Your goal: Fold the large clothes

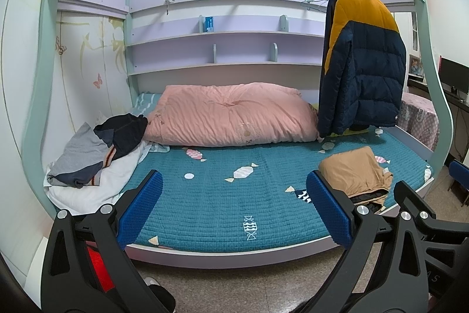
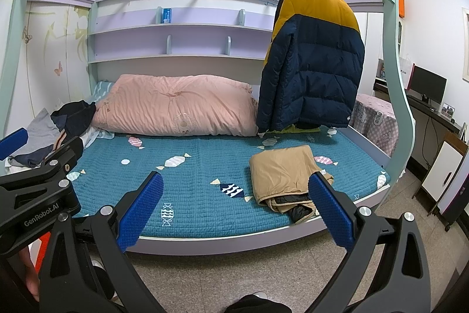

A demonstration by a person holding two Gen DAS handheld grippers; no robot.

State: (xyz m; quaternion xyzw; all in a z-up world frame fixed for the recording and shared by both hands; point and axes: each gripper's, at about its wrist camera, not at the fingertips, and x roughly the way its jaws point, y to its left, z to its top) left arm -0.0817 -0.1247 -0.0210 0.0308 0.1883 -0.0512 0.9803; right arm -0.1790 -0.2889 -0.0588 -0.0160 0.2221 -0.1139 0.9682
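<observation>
Both grippers are hanging in the air at the foot of the bed (image 1: 222, 250), over the floor (image 1: 234, 280), facing the mattress. The left gripper (image 1: 234, 207) is standing wide apart, its blue pads (image 1: 140, 207) touching nothing and holding nothing; between them only the teal quilt (image 1: 222, 195) is showing. The right gripper (image 2: 234, 207) is likewise gaping wide, its pads (image 2: 329, 210) empty and clear of the bed. In the right wrist view the left gripper's black body is showing at the left edge, beside and a little ahead of the right one.

A tan garment (image 2: 285, 175) is lying folded on the quilt near the front right corner of the bed, with a dark lining peeking out at its front edge. In the right view the right pad is overlapping it on screen, but is not touching it.

A heap of clothes (image 1: 96, 150), grey and dark, is lying loose at the left side of the bed on a white cloth (image 1: 96, 187). A navy and mustard jacket (image 1: 363, 60) is hanging from a rail at the right, its hem just above the mattress. A pink duvet (image 1: 231, 115) is lying bunched along the back, under the lilac shelves (image 1: 222, 49). A monitor (image 2: 428, 85) is standing on a desk at far right.
</observation>
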